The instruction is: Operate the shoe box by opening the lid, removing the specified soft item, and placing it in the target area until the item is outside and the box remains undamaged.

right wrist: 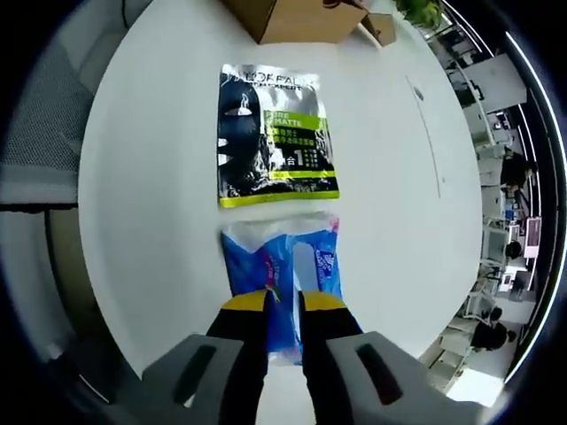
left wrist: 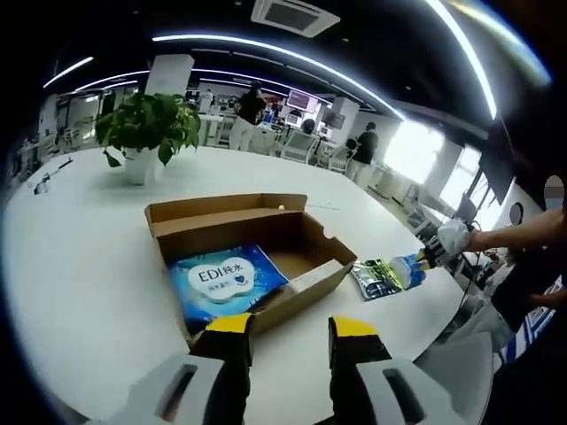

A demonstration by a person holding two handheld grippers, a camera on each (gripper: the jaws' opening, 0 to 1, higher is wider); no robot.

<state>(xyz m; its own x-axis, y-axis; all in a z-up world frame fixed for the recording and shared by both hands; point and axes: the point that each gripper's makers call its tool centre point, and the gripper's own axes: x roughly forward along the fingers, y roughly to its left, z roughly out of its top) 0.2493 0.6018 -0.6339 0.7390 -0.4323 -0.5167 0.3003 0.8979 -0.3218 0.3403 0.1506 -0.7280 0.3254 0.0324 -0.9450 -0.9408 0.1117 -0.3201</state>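
Right gripper [right wrist: 283, 301] is closest, jaws pinched nearly together on one blue-and-white soft pack [right wrist: 282, 266] lying flat on the white table [right wrist: 151, 177], so that item is already out of the box. Just past it, almost touching, is one dark sachet [right wrist: 275, 133] with a green stripe, and beyond that sits a corner of the cardboard box [right wrist: 306, 18]. From the left gripper view, the left gripper [left wrist: 290, 329] hangs just short of the box's near edge, jaws a moderate gap apart with nothing in them. One box [left wrist: 248, 257], flaps open, with one blue "EDI" wipes pack [left wrist: 226, 282] lying inside on the left; the rest of the floor is bare cardboard. To its right the sachet [left wrist: 376, 276] lies on the table, with the soft pack [left wrist: 409, 268] next to it under the other gripper. One potted plant [left wrist: 146, 133] stands at the far side, and a few people are back in the office.
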